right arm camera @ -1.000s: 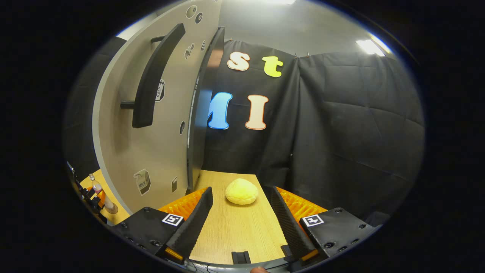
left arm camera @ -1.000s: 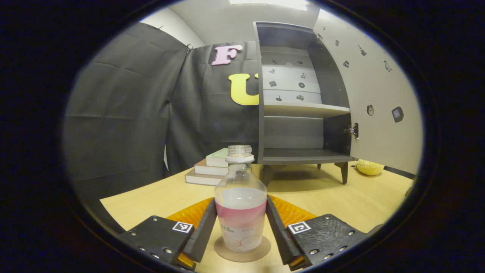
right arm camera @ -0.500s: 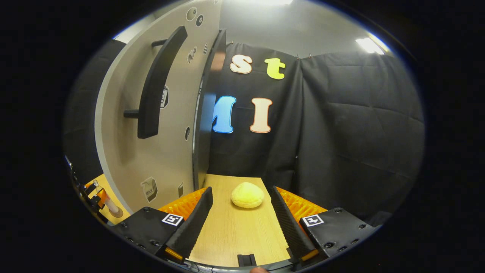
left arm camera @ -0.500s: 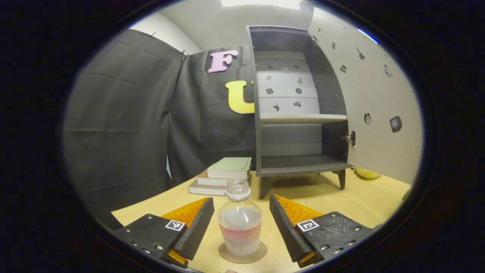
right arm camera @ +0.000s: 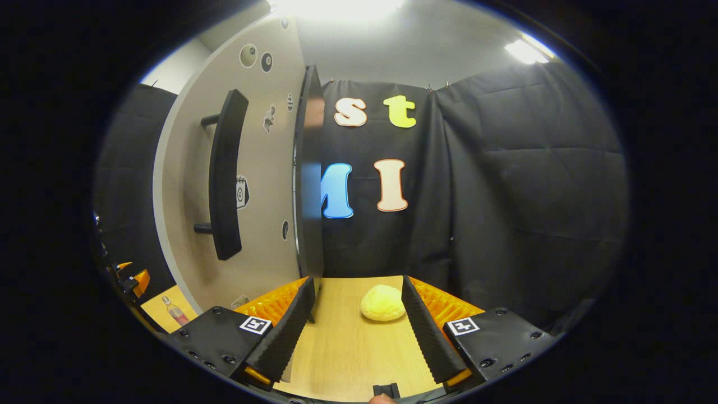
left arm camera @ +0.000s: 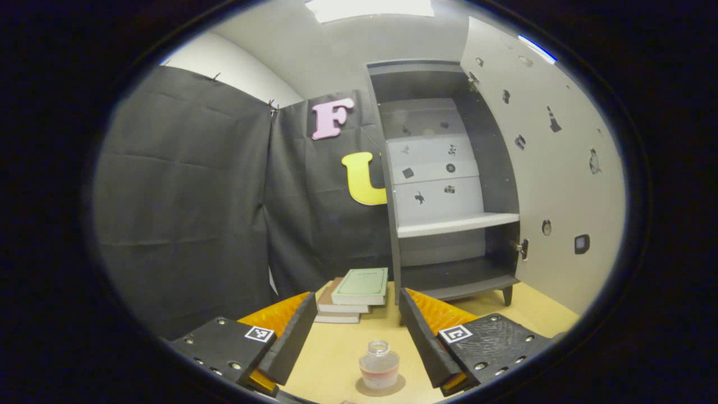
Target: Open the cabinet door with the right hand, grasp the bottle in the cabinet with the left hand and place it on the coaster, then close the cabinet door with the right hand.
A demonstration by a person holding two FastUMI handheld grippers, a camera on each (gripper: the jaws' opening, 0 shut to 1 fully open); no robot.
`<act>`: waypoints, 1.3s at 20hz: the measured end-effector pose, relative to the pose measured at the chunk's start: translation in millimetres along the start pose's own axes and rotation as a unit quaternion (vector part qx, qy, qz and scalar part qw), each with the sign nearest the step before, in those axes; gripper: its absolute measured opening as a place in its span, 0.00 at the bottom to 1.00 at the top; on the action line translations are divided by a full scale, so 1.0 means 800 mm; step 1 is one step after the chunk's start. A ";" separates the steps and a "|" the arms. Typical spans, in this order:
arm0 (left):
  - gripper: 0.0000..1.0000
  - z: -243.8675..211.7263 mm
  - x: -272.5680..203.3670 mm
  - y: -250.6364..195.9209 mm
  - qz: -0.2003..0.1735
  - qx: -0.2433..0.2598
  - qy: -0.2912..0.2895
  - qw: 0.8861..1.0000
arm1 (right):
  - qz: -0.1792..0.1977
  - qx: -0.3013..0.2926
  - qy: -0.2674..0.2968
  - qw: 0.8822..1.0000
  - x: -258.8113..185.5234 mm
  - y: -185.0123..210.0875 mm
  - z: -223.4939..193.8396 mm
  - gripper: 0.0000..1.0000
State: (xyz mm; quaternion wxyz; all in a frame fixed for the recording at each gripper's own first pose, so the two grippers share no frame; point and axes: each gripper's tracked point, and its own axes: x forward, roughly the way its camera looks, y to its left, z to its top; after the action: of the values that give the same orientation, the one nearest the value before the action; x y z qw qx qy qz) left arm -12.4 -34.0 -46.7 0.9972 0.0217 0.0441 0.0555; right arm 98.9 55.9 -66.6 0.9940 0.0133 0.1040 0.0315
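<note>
in the left gripper view the left gripper [left arm camera: 354, 336] hangs over the wooden table [left arm camera: 521, 306] with its jaws spread wide and nothing between them. the bottle [left arm camera: 379, 365] stands upright on the round brown coaster [left arm camera: 370, 388], low in the picture, and neither finger touches it. there is bare table all around the coaster. the bottle is clear, with a pale ring at the neck, a pink band around its middle and a light part below. behind it sits a stack of books [left arm camera: 352, 294] with a green one on top, just beside the dark cabinet [left arm camera: 443, 185]. the cabinet stands open on short legs and both its shelves are bare. its pale door [left arm camera: 552, 185] swings far out to the right, and small stickers dot it, too small to make out. in the right gripper view the right gripper [right arm camera: 356, 328] is spread open too and grips nothing. a yellow bun [right arm camera: 382, 303] lies on the table beyond its fingers, apart from them. the outside of the door is on the left there, with a long black handle [right arm camera: 226, 179] well above the gripper. the bottle shows tiny at the lower left edge, and the orange bits near it are too cut off to tell what they are.
</note>
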 end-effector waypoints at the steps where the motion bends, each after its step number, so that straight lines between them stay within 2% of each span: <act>1: 0.88 0.015 -0.004 0.005 0.001 -0.003 -0.003 1.000 | 0.001 0.007 -0.005 1.000 0.000 -0.002 0.008 0.98; 3: 0.90 0.038 -0.011 0.012 -0.001 -0.010 -0.004 1.000 | 0.000 0.017 -0.012 1.000 -0.001 -0.005 0.021 0.97; 5: 0.88 0.052 -0.012 0.020 0.000 -0.007 -0.001 1.000 | -0.002 0.026 -0.019 0.999 -0.003 -0.004 0.035 0.94; 8: 0.93 0.066 -0.008 0.023 -0.007 -0.013 -0.004 1.000 | 0.007 0.034 -0.022 0.999 -0.001 0.010 0.053 0.98; 11: 0.89 0.069 -0.006 0.029 -0.019 -0.019 -0.005 1.000 | 0.015 0.044 -0.032 0.998 -0.004 0.032 0.075 0.98; 12: 0.91 0.072 -0.007 0.033 -0.023 -0.019 -0.006 1.000 | 0.017 0.041 -0.036 0.998 -0.004 0.039 0.081 0.98; 13: 0.89 0.074 -0.006 0.038 -0.028 -0.017 -0.010 0.999 | 0.011 0.037 -0.040 0.998 -0.006 0.040 0.087 0.98; 17: 0.93 0.082 -0.002 0.059 -0.034 -0.013 -0.021 0.999 | -0.023 0.019 -0.051 0.998 -0.014 0.042 0.095 0.98; 18: 0.90 0.083 -0.001 0.065 -0.034 -0.016 -0.022 0.999 | -0.028 0.018 -0.051 0.998 -0.016 0.043 0.095 0.98; 22: 0.93 0.079 -0.001 0.090 -0.030 -0.021 -0.026 0.999 | -0.041 0.005 -0.053 0.998 -0.020 0.052 0.097 0.98; 23: 0.88 0.076 -0.001 0.095 -0.029 -0.021 -0.024 0.999 | -0.044 0.003 -0.054 0.998 -0.021 0.054 0.097 0.98; 26: 0.90 0.067 0.001 0.110 -0.028 -0.021 -0.018 0.999 | -0.044 0.003 -0.053 0.998 -0.022 0.065 0.096 0.98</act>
State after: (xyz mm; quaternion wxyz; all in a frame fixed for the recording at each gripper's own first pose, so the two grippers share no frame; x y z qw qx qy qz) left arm -16.5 51.7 11.2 0.9993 0.0008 0.0255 0.0285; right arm 94.5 105.5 13.5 0.9985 0.0139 0.0514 -0.0133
